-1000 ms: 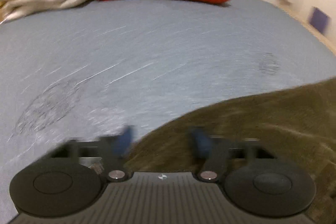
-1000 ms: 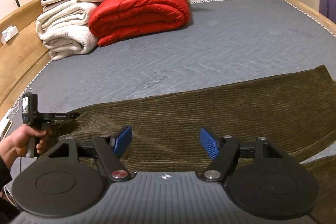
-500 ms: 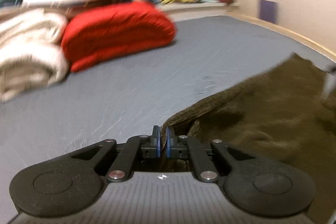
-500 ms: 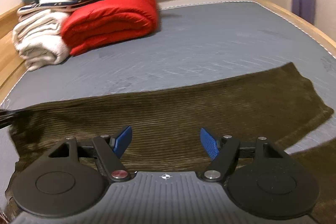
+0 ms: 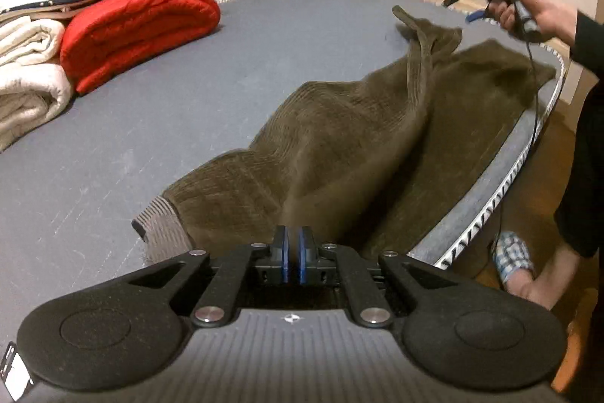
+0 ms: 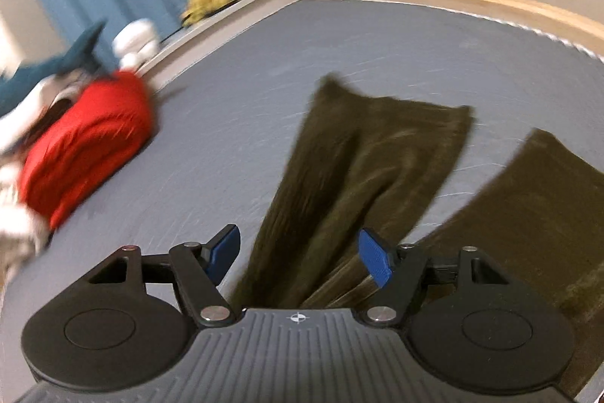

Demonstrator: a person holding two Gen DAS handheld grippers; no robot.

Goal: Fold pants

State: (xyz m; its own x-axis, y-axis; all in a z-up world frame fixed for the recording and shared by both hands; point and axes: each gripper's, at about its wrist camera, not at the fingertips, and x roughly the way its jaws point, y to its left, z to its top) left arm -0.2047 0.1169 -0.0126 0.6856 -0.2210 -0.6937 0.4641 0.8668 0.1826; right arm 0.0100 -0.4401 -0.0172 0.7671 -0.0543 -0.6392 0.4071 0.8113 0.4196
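Corduroy pants [image 5: 339, 146] are spread across the centre and right of the left wrist frame, on a grey bed [image 5: 188, 70]; one part is lifted into a ridge that runs from the lower centre towards the upper right, and the far end is bunched near the bed edge. The left gripper [image 5: 292, 252] is seen at the lower centre with its blue pads pressed together; cloth appears to be pinched between them, though the pinch itself is hidden behind the pads. The right gripper [image 6: 298, 253] is shown at the lower centre of the blurred right wrist frame with its pads set wide apart; nothing is held, and two dark legs of the pants are seen beyond it. A red quilt [image 5: 136, 25] and white blankets [image 5: 26, 70] are stacked at the upper left, well apart from the pants.

A slip is judged the main risk; only a thin fold seems to be caught, so the cloth could be pulled free if it is tugged hard. The raised ridge could be laid down twisted; a crooked fold would follow. The edge over the bed's right side could be dragged off by its own weight.
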